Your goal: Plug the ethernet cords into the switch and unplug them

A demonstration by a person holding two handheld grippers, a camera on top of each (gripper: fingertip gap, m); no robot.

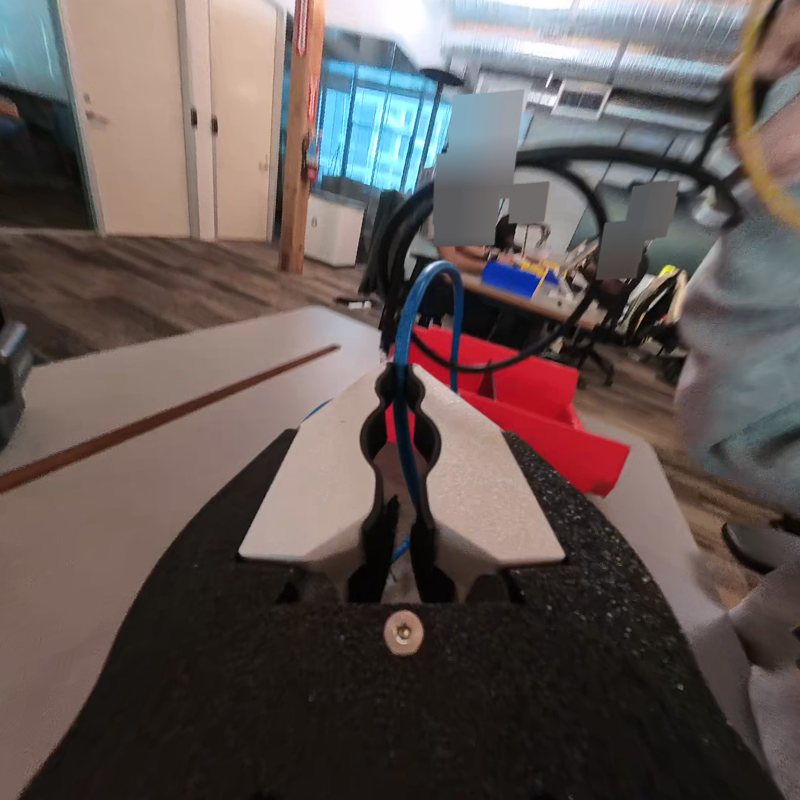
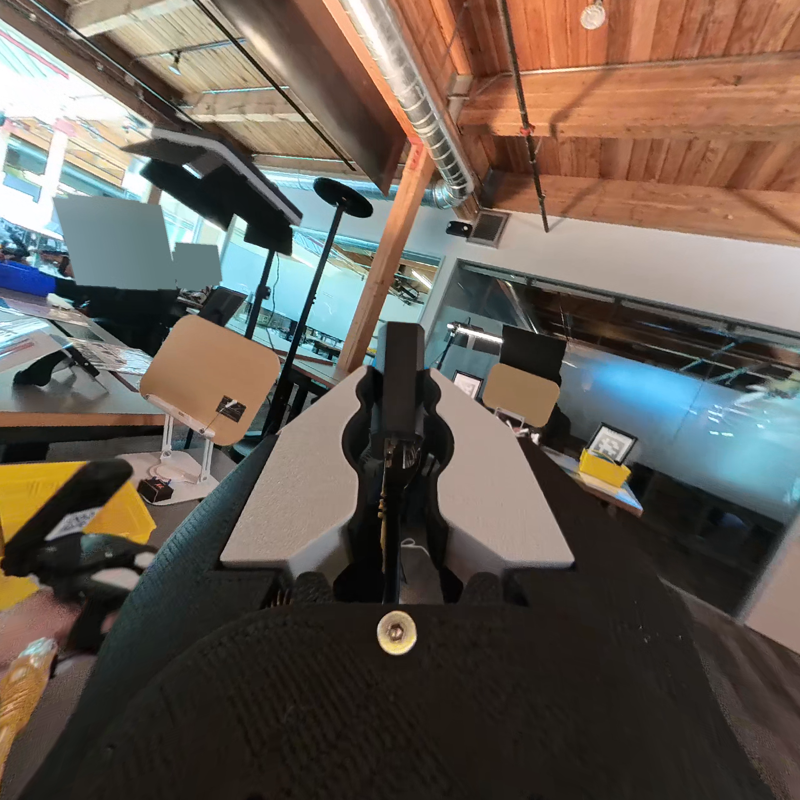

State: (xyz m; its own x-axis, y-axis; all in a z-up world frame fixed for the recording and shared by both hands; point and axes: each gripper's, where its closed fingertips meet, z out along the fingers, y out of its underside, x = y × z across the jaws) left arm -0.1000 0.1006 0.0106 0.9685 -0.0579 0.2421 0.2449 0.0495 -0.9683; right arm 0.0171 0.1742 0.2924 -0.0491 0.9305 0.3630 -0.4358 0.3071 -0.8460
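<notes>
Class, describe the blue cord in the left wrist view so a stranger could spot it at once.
Start at the white table and the red bin at its far edge. In front of that bin, the left gripper is closed on the blue cord, which arches above the fingertips. The looping cable behind is black, not blue.

No legible text on anything.

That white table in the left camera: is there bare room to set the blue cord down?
Yes. The white table lies bare left of the left gripper, on both sides of its dark seam. It is crowded to the right, where the red bin and black cable sit.
</notes>
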